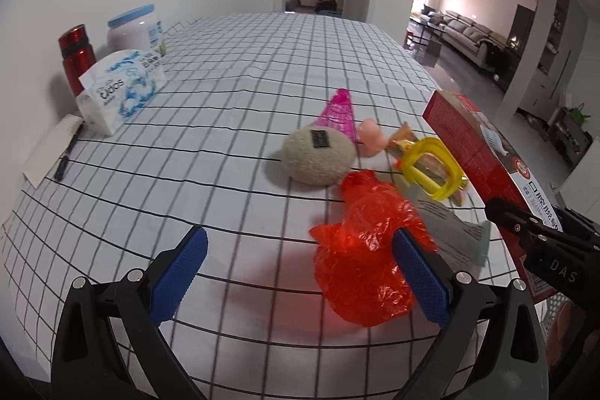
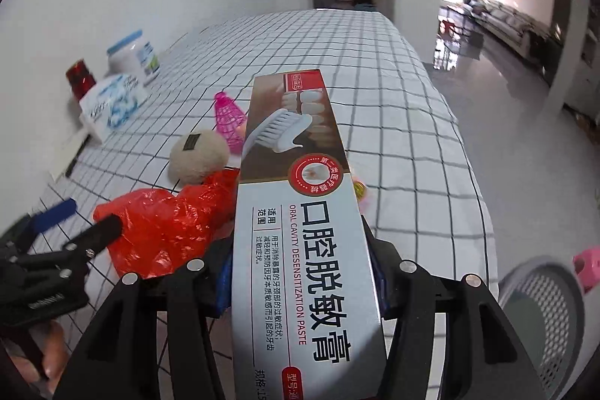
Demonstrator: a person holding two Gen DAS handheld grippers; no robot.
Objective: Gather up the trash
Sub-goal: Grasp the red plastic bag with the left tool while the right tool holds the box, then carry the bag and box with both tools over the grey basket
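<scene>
Two grippers in view. The right gripper (image 2: 300,283) is clamped on a toothpaste box (image 2: 296,212), held above the table. The left gripper (image 1: 300,272) stands wide apart, empty, one blue pad (image 1: 420,272) overlapping a crumpled red plastic bag (image 1: 360,250). The checked tablecloth (image 1: 225,100) covers the table; white wall behind. A fuzzy ball (image 1: 318,156), pink shuttlecock (image 1: 337,115) and yellow ring (image 1: 431,167) lie near the bag. A mesh bin (image 2: 543,302) sits right.
</scene>
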